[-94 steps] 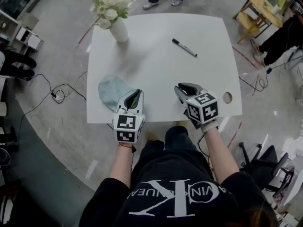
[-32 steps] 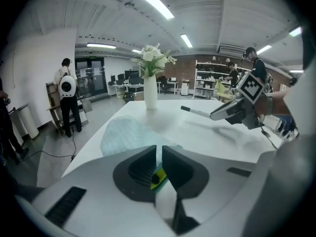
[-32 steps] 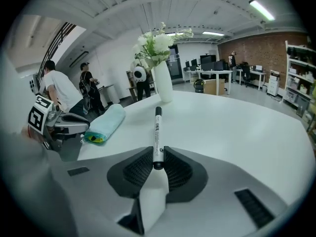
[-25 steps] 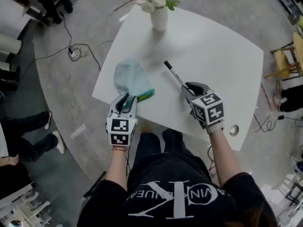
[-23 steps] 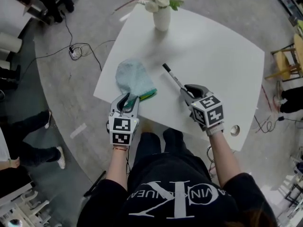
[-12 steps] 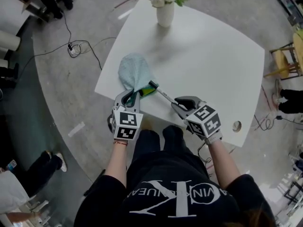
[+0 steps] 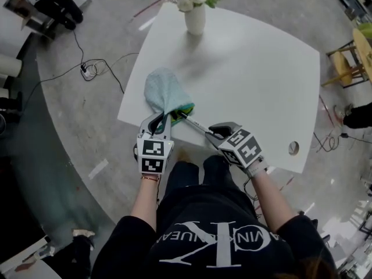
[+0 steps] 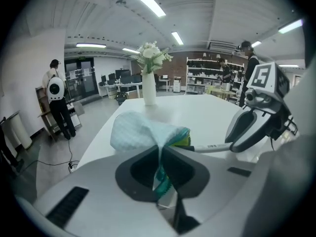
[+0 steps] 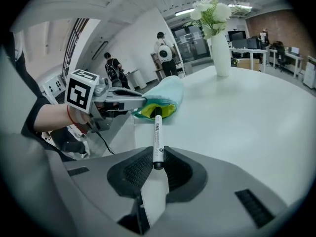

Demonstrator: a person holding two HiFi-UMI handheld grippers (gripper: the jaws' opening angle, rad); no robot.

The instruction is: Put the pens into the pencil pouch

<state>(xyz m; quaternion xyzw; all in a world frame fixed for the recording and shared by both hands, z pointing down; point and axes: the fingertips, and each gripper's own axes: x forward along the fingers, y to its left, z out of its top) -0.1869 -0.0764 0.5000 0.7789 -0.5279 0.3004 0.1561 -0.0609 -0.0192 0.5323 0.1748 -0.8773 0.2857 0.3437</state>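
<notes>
A light blue pencil pouch [image 7: 165,92] lies near the white table's [image 7: 261,86] front left edge, its yellow-green mouth toward me. My left gripper [image 7: 161,120] has just been closing and now pinches the pouch's [image 8: 140,132] teal rim between its jaws [image 8: 160,154]. My right gripper [image 7: 216,133] is shut on a white marker pen [image 7: 196,125] with a black cap. Seen from the right gripper [image 9: 158,162], the pen [image 9: 157,137] points at the pouch's [image 9: 165,95] mouth, its cap right at the opening.
A white vase of flowers [image 7: 195,19] stands at the table's far edge. A round hole [image 7: 293,148] is in the table's front right corner. Cables [image 7: 87,68] trail on the floor to the left. People stand in the background.
The right gripper has carried the pen left across the table to the pouch's mouth. The left gripper's jaws have closed on the pouch's rim.
</notes>
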